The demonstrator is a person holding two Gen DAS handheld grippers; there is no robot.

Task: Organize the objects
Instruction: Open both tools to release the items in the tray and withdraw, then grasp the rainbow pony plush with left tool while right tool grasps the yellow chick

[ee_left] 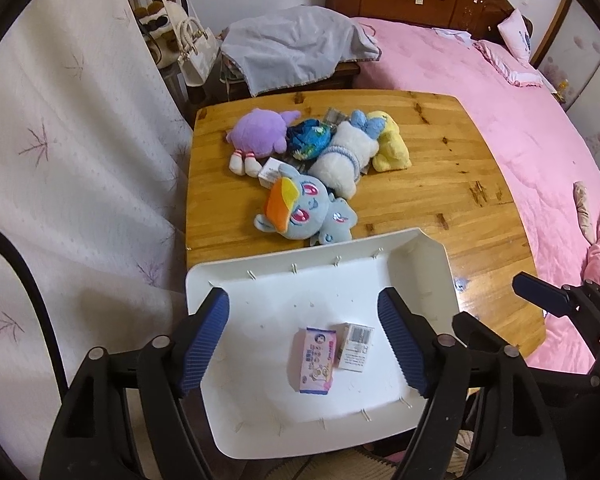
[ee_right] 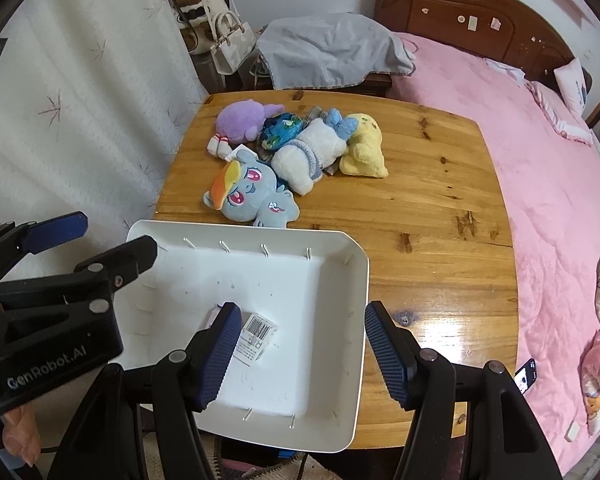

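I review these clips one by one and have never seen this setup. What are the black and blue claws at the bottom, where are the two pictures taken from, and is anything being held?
The claws are handheld two-finger grippers, one in each of a person's hands, each with a camera looking along its fingers. One picture is from the left gripper, the other from the right gripper. Both hang open over a white tray on a wooden table and hold nothing. In the tray lie a pink box and a white box. Behind it lie plush toys, the nearest a blue pony.
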